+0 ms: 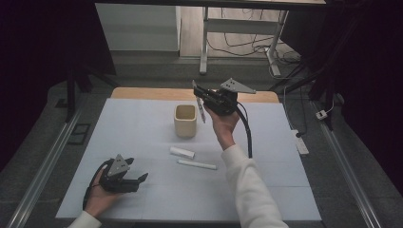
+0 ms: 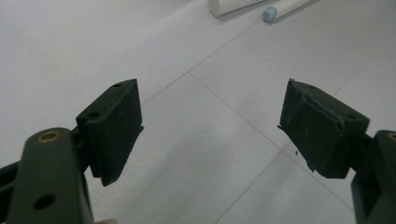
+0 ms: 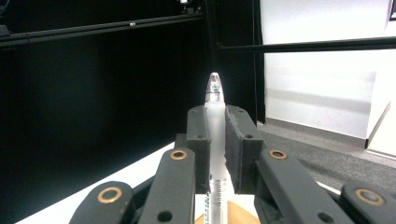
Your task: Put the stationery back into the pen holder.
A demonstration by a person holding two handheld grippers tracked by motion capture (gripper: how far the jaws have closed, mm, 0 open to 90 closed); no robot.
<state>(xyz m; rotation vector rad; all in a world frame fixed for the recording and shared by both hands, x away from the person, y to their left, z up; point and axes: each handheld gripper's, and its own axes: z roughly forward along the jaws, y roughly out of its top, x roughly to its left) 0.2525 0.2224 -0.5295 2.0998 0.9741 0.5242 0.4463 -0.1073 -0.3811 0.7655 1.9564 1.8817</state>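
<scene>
My right claw (image 3: 215,140) is pinching a frosted pen (image 3: 215,135), its pads pressed on either side of the barrel. In the right gripper view the pen's clear tip sticks up past the pads, and the rest of the barrel runs back down between the claw's arms. In the high view my right claw (image 1: 201,100) is raised above the far part of the desk (image 1: 142,190), and the pen (image 1: 201,109) hangs from it at a slant, lower end down. Just beside that lower end, a little to its left and below, stands a cream square cup (image 1: 185,120), open side up; the pen is just beside the cup's rim, and I cannot tell whether it touches.

My left claw (image 1: 138,180) lies low at the near left of the desk, well apart from the right one. Its jaws are spread wide with nothing between them; in the left gripper view I see just the pale desk sheet between the pads (image 2: 114,130). Between my two claws lie a short white tube (image 1: 182,152) and, just nearer to me, a long thin white stick (image 1: 196,165). In the left gripper view these two sit ahead of the left claw, the stick (image 2: 280,9) showing a pale blue end.
</scene>
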